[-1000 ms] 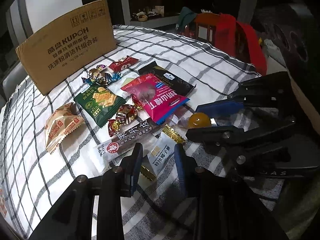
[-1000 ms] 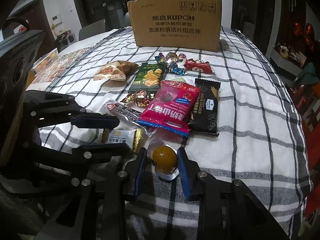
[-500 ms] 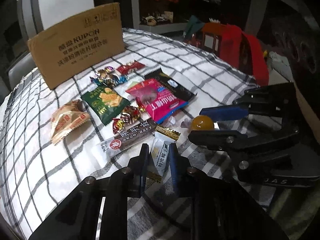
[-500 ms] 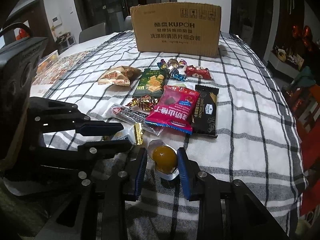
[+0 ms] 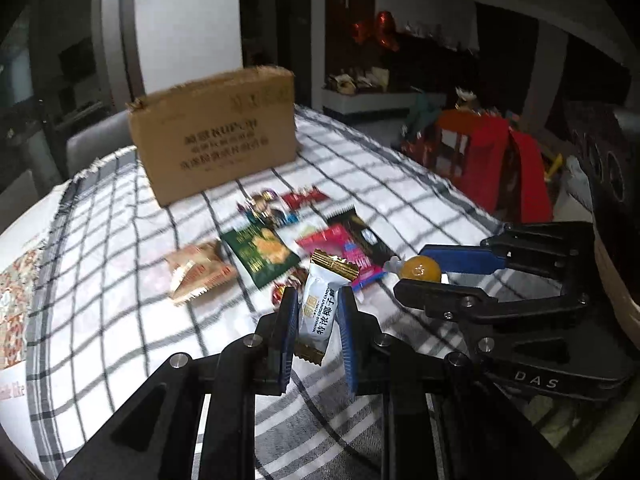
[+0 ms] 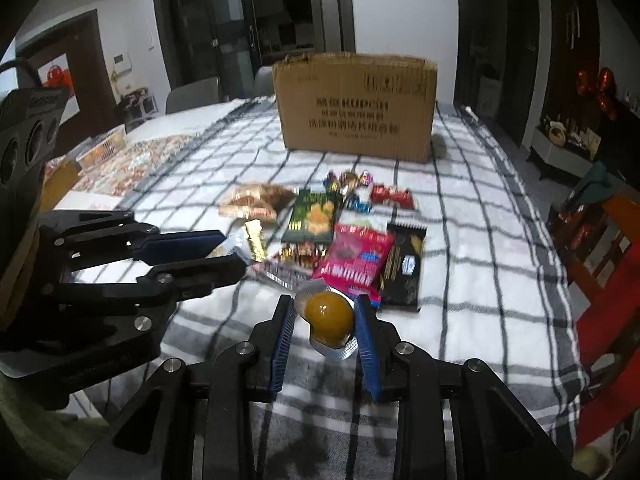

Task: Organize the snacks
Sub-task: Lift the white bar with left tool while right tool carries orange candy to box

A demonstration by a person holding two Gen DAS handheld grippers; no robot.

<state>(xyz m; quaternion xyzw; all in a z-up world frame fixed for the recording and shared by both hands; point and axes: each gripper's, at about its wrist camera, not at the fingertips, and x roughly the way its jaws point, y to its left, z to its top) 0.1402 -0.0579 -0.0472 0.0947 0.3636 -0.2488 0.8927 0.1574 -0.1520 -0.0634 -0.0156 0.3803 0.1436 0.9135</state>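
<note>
My left gripper (image 5: 318,304) is shut on a white coconut candy packet (image 5: 320,308) with gold ends and holds it above the checked tablecloth; it also shows in the right wrist view (image 6: 224,248). My right gripper (image 6: 325,320) is shut on an orange jelly cup (image 6: 330,318) and holds it off the cloth; it shows in the left wrist view (image 5: 420,270) too. Several snacks lie ahead: a green cracker pack (image 6: 314,216), a pink pack (image 6: 354,260), a black bar (image 6: 404,264), a tan pack (image 6: 256,202) and small wrapped candies (image 6: 352,184).
An open brown cardboard box (image 6: 356,106) stands at the far end of the table (image 6: 480,240). A red bag (image 5: 496,160) and a chair are off the table's right side. Printed mats (image 6: 132,160) lie at the left.
Both grippers have lifted and pulled back with their items. The left gripper closed on the candy packet and raised it off the cloth; the jelly cup rose with the right gripper.
</note>
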